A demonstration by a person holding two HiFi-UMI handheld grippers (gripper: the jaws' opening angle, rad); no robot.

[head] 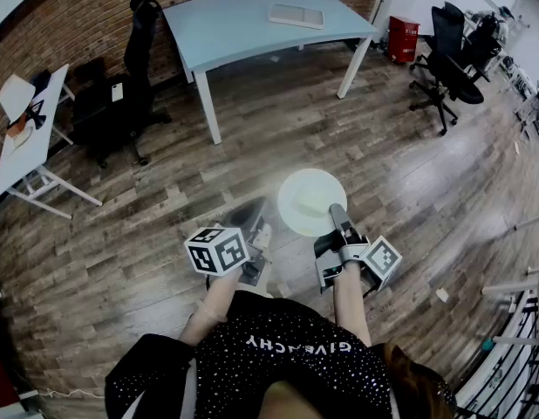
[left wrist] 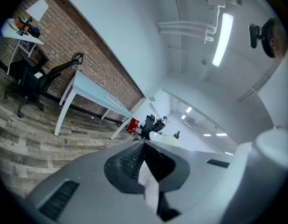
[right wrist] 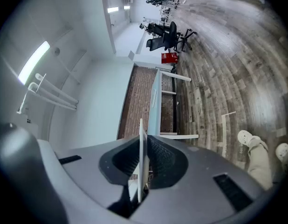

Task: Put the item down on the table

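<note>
A round white plate [head: 309, 201] hangs over the wooden floor in front of the person. My right gripper [head: 337, 212] is shut on its near rim; in the right gripper view the plate [right wrist: 140, 162] stands edge-on between the closed jaws [right wrist: 143, 141]. My left gripper [head: 255, 221] is just left of the plate and apart from it. Its jaws [left wrist: 144, 146] are shut on a small white piece [left wrist: 151, 185]; I cannot tell what it is. The plate [left wrist: 166, 138] peeks over the left gripper's right jaw. The light blue table [head: 243, 24] stands far ahead by the brick wall.
A flat white object [head: 296, 16] lies on the table. A black office chair [head: 121, 103] stands left of the table, and more black chairs [head: 448, 59] at the right. A small white desk [head: 25, 129] is at far left, a red bin [head: 402, 37] at the back.
</note>
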